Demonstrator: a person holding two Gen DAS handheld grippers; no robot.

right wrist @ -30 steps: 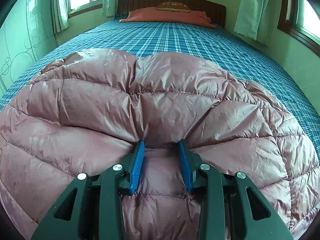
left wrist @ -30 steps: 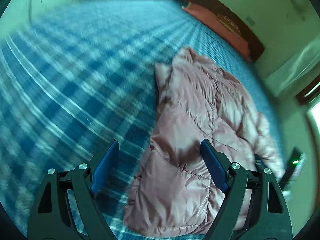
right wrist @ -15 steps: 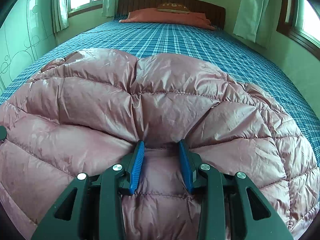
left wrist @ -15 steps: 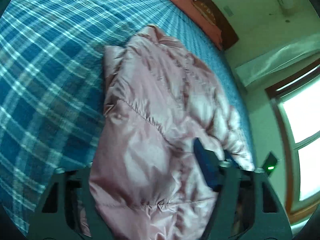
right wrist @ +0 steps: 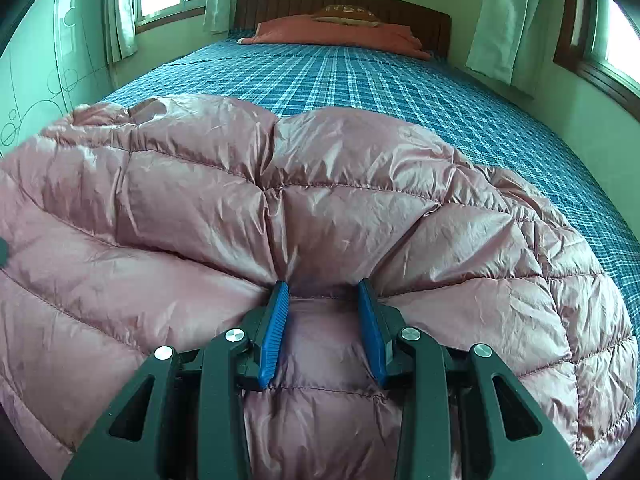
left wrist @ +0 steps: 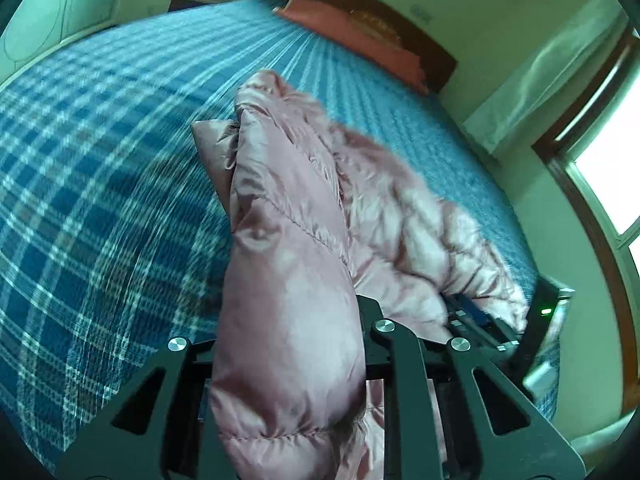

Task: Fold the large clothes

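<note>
A large pink quilted down jacket [left wrist: 296,216] lies on the blue plaid bed. My left gripper [left wrist: 288,344] is shut on a puffy edge of the jacket, which bulges between the jaws and hides the pads. In the right wrist view the jacket [right wrist: 320,208] fills the foreground. My right gripper [right wrist: 323,320] is shut on a fold of the jacket, its blue pads [right wrist: 276,328] pressed into the fabric. The right gripper also shows in the left wrist view [left wrist: 480,320] at the jacket's far edge.
The blue plaid bed cover [left wrist: 100,184] stretches left and ahead [right wrist: 360,80]. An orange pillow [right wrist: 332,34] lies against the dark wooden headboard [right wrist: 344,0]. Curtained windows [right wrist: 508,12] line the walls on both sides.
My left gripper has closed on the jacket's edge and lifted it; a second ago it was open beside it. The right gripper has kept its hold and barely moved.
</note>
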